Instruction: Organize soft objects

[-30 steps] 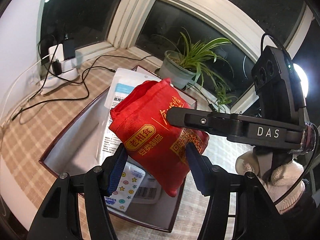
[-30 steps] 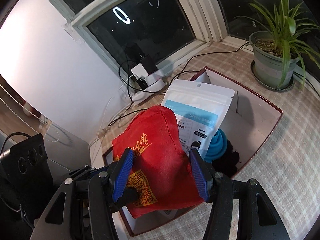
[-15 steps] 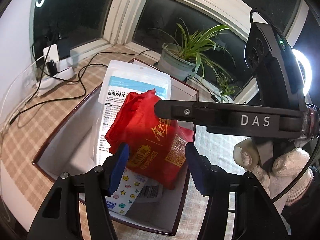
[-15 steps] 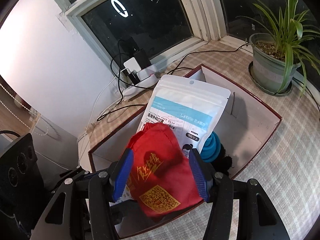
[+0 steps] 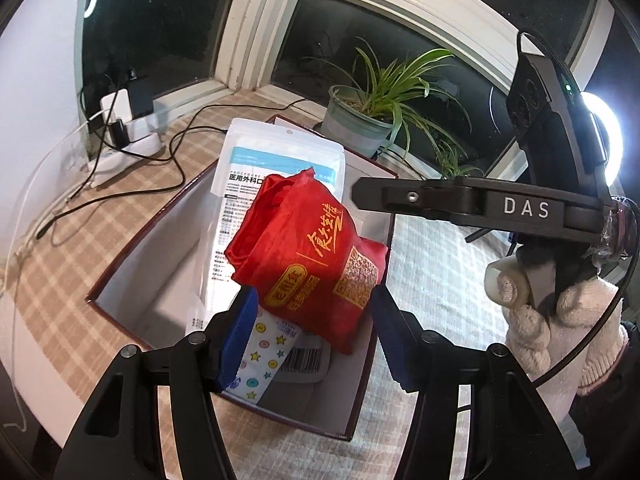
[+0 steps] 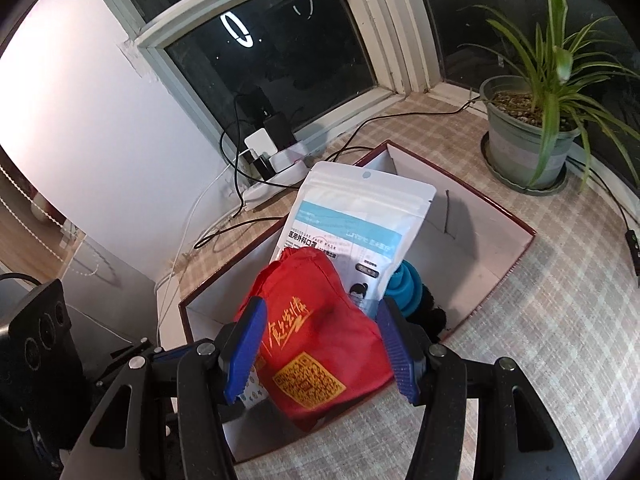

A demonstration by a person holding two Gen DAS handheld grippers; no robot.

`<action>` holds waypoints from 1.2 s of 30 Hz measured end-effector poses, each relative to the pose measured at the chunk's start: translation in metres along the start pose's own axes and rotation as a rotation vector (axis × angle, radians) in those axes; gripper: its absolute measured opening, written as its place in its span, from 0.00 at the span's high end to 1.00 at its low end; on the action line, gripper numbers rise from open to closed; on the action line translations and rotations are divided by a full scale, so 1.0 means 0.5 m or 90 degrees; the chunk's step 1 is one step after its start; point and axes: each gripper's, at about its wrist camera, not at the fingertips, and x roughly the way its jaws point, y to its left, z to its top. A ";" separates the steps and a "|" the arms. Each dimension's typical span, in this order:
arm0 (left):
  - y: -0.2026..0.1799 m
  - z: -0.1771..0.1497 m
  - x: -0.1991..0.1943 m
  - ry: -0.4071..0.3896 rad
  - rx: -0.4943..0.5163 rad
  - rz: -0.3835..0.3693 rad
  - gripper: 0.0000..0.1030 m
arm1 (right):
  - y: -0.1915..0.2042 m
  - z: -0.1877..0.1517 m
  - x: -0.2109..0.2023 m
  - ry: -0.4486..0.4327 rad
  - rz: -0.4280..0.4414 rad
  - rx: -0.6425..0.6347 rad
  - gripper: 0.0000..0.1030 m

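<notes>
Box (image 6: 500, 216) holds bag (image 6: 320, 344), seemingly between tongs (image 6: 324, 350).

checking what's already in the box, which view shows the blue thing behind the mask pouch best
The right wrist view: the blue ribbed object shows beside the white mask pouch, inside the box. In the left wrist view the pouch and red bag hide it completely.

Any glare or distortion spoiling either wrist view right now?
Left wrist view: the ring light blows out at the right edge, and the red bag stays sharp. Right wrist view: only a ring reflection in the dark window; fisheye bends the frames in both.
</notes>
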 end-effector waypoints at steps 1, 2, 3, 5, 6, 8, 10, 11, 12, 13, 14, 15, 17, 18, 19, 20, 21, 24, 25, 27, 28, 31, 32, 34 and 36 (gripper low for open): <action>-0.002 -0.002 -0.005 -0.001 0.002 0.003 0.45 | -0.001 -0.004 -0.006 -0.002 -0.003 0.000 0.48; -0.005 -0.003 -0.009 -0.002 0.004 0.005 0.45 | -0.003 -0.008 -0.011 -0.004 -0.006 0.000 0.48; -0.007 -0.004 -0.013 -0.003 0.005 0.007 0.45 | -0.005 -0.013 -0.018 -0.005 -0.008 0.002 0.48; -0.013 -0.008 -0.022 -0.005 0.011 0.014 0.45 | -0.009 -0.022 -0.031 -0.009 -0.012 0.005 0.47; -0.016 -0.010 -0.028 -0.006 0.015 0.017 0.45 | -0.011 -0.028 -0.038 -0.011 -0.014 0.005 0.47; -0.024 -0.015 -0.039 -0.010 0.022 0.024 0.45 | -0.012 -0.040 -0.051 -0.015 -0.022 0.002 0.47; -0.031 -0.018 -0.050 -0.014 0.026 0.028 0.45 | -0.015 -0.055 -0.068 -0.020 -0.032 -0.001 0.47; -0.035 -0.020 -0.058 -0.017 0.028 0.029 0.45 | -0.015 -0.061 -0.075 -0.022 -0.036 -0.002 0.46; -0.037 -0.021 -0.063 -0.020 0.030 0.032 0.45 | -0.016 -0.068 -0.084 -0.025 -0.039 -0.003 0.46; -0.041 -0.023 -0.069 -0.023 0.033 0.036 0.45 | -0.016 -0.076 -0.095 -0.029 -0.043 -0.005 0.45; -0.046 -0.025 -0.075 -0.026 0.035 0.040 0.44 | -0.016 -0.084 -0.104 -0.032 -0.050 -0.009 0.44; -0.050 -0.027 -0.081 -0.029 0.037 0.043 0.43 | -0.015 -0.090 -0.113 -0.035 -0.056 -0.012 0.44; -0.057 -0.031 -0.093 -0.036 0.038 0.047 0.43 | -0.015 -0.106 -0.135 -0.044 -0.069 -0.018 0.41; -0.062 -0.033 -0.101 -0.040 0.039 0.050 0.43 | -0.016 -0.112 -0.144 -0.048 -0.071 -0.019 0.40; -0.065 -0.035 -0.107 -0.044 0.040 0.052 0.43 | -0.016 -0.120 -0.158 -0.053 -0.073 -0.018 0.40; -0.070 -0.038 -0.115 -0.047 0.042 0.055 0.43 | -0.017 -0.129 -0.171 -0.059 -0.079 -0.018 0.40; -0.074 -0.039 -0.120 -0.050 0.044 0.059 0.42 | -0.016 -0.134 -0.179 -0.065 -0.084 -0.019 0.40; -0.087 -0.045 -0.134 -0.056 0.049 0.070 0.37 | -0.016 -0.157 -0.215 -0.085 -0.103 -0.022 0.40; -0.091 -0.047 -0.139 -0.060 0.051 0.077 0.37 | -0.017 -0.164 -0.225 -0.089 -0.109 -0.024 0.40; -0.099 -0.050 -0.149 -0.066 0.054 0.089 0.35 | -0.016 -0.176 -0.240 -0.098 -0.121 -0.028 0.40; -0.104 -0.051 -0.155 -0.068 0.055 0.095 0.33 | -0.016 -0.185 -0.251 -0.104 -0.126 -0.030 0.40; -0.117 -0.056 -0.168 -0.080 0.057 0.109 0.31 | -0.016 -0.207 -0.276 -0.119 -0.140 -0.033 0.40; -0.122 -0.059 -0.172 -0.083 0.058 0.114 0.31 | -0.015 -0.215 -0.285 -0.125 -0.143 -0.034 0.40; -0.131 -0.062 -0.180 -0.088 0.062 0.126 0.27 | -0.013 -0.231 -0.299 -0.135 -0.152 -0.038 0.40; -0.139 -0.065 -0.189 -0.093 0.063 0.141 0.26 | -0.010 -0.245 -0.314 -0.146 -0.163 -0.041 0.40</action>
